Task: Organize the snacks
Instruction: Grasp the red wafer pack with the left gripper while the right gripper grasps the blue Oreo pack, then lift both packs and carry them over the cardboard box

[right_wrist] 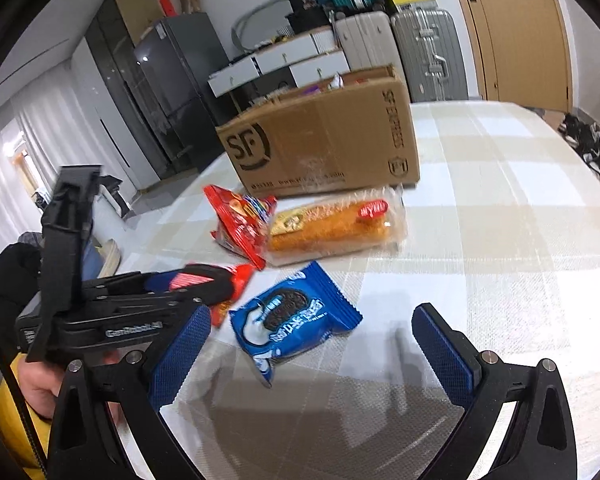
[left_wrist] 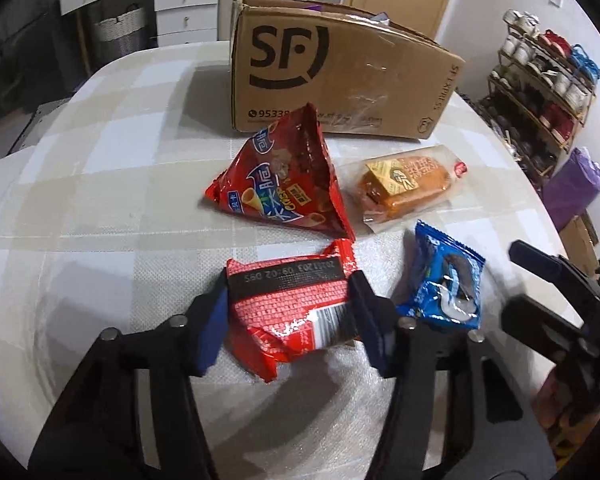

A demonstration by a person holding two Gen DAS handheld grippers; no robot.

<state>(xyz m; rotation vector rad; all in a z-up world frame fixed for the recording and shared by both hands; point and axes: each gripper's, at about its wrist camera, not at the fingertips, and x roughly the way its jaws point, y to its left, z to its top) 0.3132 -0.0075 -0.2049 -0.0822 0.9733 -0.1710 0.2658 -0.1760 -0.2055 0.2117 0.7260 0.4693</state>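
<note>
My left gripper [left_wrist: 288, 312] is shut on a flat red snack packet [left_wrist: 292, 280], its blue pads pressing both sides low over the checked tablecloth. In the right wrist view the same gripper [right_wrist: 216, 284] comes in from the left with the red packet [right_wrist: 242, 274] in it. Just right of it lies a blue cookie packet [left_wrist: 444, 284]. My right gripper [right_wrist: 312, 352] hangs open right over that blue cookie packet [right_wrist: 296, 320], touching nothing. A red triangular crisp bag [left_wrist: 284, 184] and a wrapped bread roll [left_wrist: 404, 188] lie farther back.
An open cardboard box [left_wrist: 340, 76] marked SF stands behind the snacks, items showing over its rim. The table [right_wrist: 520, 240] extends to the right. A shoe rack [left_wrist: 540, 92] stands beyond its right edge. A person's hand [right_wrist: 40, 388] holds the left gripper.
</note>
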